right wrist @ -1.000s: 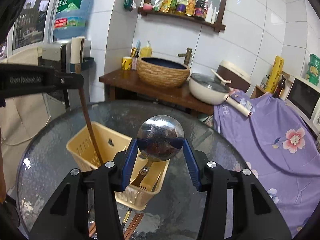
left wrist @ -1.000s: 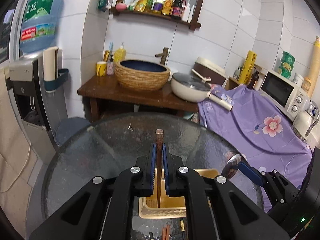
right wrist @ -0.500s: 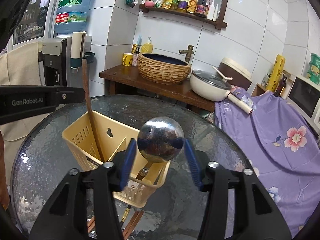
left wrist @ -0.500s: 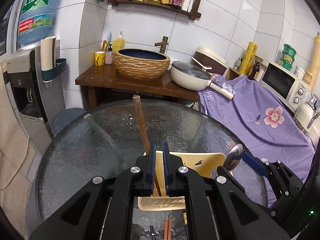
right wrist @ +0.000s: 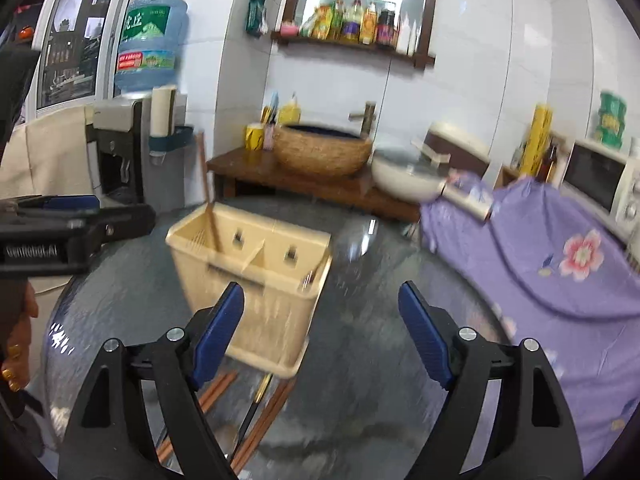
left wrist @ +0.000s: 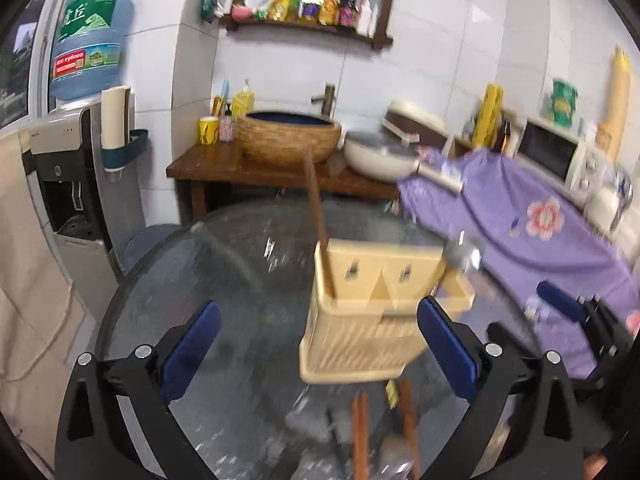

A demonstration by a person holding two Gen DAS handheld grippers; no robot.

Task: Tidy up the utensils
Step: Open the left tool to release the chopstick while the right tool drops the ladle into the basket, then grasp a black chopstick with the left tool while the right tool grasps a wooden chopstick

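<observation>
Left tool (left wrist: 318, 344) and right tool (right wrist: 320, 332) both hang with fingers spread wide, gripping nothing

A utensil caddy (right wrist: 256, 280) stands on the table (right wrist: 360, 360), a chopstick (right wrist: 208, 196) leaning in its left compartment. More chopsticks (right wrist: 260, 420) lie on the table just before the caddy.

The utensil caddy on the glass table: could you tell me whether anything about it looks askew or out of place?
The chopstick in the caddy leans alone in the left compartment. Several chopsticks lie loose on the glass table beside its base, not put away.
</observation>
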